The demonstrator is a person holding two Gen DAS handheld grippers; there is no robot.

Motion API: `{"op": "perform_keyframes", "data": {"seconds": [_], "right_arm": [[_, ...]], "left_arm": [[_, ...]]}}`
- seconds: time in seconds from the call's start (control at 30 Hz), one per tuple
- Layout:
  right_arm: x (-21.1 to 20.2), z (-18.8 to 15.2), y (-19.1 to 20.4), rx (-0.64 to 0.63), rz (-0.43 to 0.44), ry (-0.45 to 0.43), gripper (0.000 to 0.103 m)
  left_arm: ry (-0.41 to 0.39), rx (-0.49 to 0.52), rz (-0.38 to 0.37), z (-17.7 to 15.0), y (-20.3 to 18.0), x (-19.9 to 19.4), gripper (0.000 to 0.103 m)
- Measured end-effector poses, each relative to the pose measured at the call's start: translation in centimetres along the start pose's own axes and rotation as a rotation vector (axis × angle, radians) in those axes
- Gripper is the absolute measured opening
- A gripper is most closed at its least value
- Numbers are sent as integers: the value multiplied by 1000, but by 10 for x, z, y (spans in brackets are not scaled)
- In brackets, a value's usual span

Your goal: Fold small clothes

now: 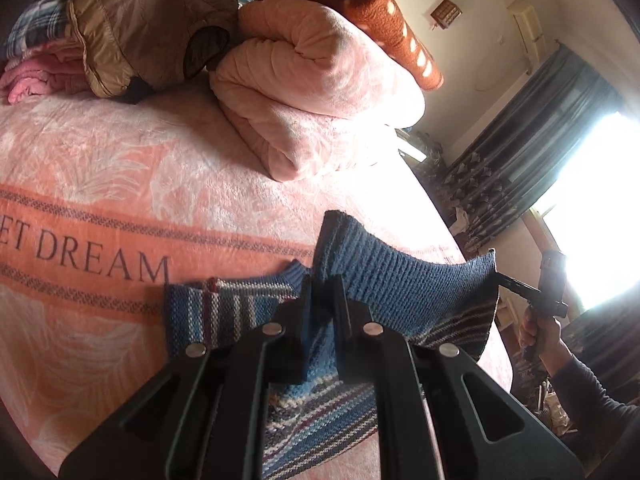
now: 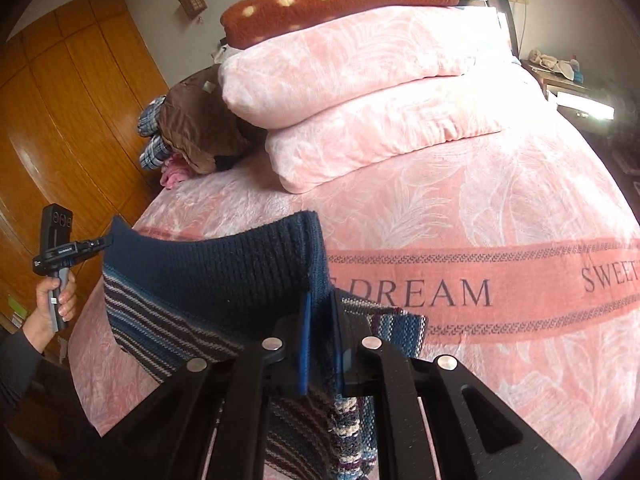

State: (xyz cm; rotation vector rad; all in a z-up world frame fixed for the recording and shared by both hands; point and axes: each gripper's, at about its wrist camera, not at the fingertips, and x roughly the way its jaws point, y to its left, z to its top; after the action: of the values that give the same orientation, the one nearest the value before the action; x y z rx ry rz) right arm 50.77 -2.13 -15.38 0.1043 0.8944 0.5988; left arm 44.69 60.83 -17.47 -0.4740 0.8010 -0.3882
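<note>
Both the left gripper [image 1: 325, 300] and right gripper [image 2: 320, 316] pinch the striped sweater's [image 1: 404, 280] ribbed hem taut.

Blue striped knit [image 1: 400, 280] (pink blanket [image 1: 120, 152])

Both wrist cameras sit close above the bed [image 1: 120, 160], facing its headboard end, sharing the sweater [image 2: 208, 264].

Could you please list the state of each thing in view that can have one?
Left gripper: shut on sweater hem.
Right gripper: shut on sweater hem.
Sweater: hem lifted and stretched between the grippers, rest hanging.
Pink blanket: folded, stacked on the bed.
Spotted blanket: folded, on top.
</note>
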Motion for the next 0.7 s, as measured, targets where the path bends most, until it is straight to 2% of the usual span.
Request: {"op": "perform_keyframes", "data": {"seconds": [0.13,0.27,0.4,0.53,0.63,0.7], "right_arm": [[34,19,-14,54,-12,36,8],[74,20,-38,129,-31,97,8],[124,13,-64,203,-75,200,8],[168,-2,-85,279,-122,309,8],[182,-8,-89,291,-159,343,8],[177,-5,-83,269,-161,315,8]], "left_arm": [[36,-33,32,21,10,27,7],[87,-82,85,30,30,62,7],[156,-146,151,30,58,100,7],[262,-263,218,20,93,140,7],[269,-343,221,15,110,149,7],[259,-341,213,17,108,147,7]]}}
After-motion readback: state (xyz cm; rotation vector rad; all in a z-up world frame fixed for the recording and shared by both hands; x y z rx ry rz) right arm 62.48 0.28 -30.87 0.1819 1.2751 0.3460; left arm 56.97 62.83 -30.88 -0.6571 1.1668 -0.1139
